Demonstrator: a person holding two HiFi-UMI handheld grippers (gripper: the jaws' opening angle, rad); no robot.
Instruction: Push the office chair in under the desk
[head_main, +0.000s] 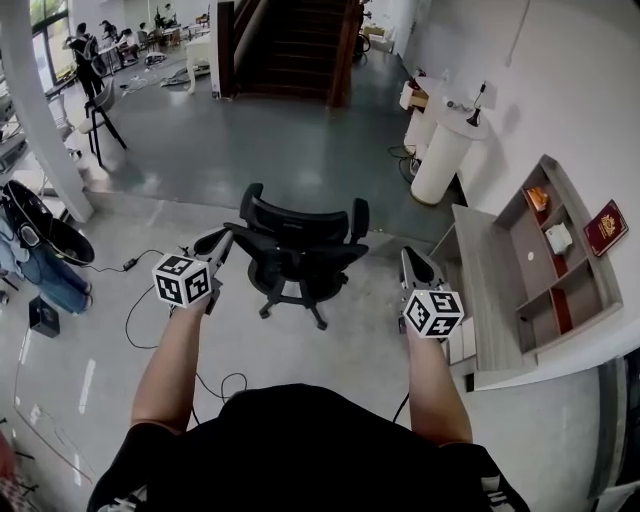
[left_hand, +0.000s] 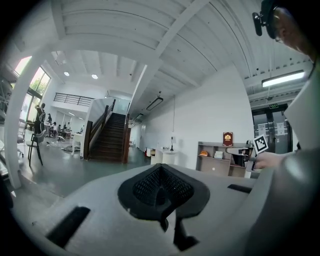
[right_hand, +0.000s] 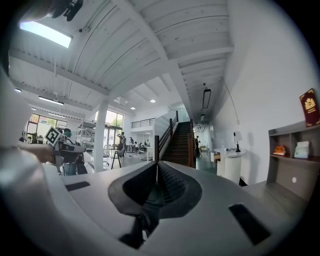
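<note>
1. The left gripper (head_main: 218, 241), a grey two-jaw tool with a square-marker cube, was held level with its jaws closed together; its own view showed the black pads (left_hand: 160, 186) meeting.
2. The right gripper (head_main: 409, 258), of the same build, was also level, with its jaws closed together and its pads (right_hand: 152, 186) in contact.
3. The black mesh office chair on castors (head_main: 297, 252) stood on the pale floor ahead of the person. In the head view it lay between the two grippers and touched neither.
4. The grey desk with an open shelf unit (head_main: 487, 300) stood to the right against the white wall. The chair was apart from it and not under it. Bare floor lay between them, and the right gripper overlapped that gap in the head view.
5. A black cable (head_main: 135, 305) trailed across the floor to the left of the chair.
6. A white cylindrical pedestal (head_main: 438, 160) stood beyond the desk along the same wall.
7. A dark wooden staircase (head_main: 290, 45) rose at the far end of the room.
8. A white round column (head_main: 40, 110) stood at the far left, with a black stool (head_main: 100, 120) beside it.
</note>
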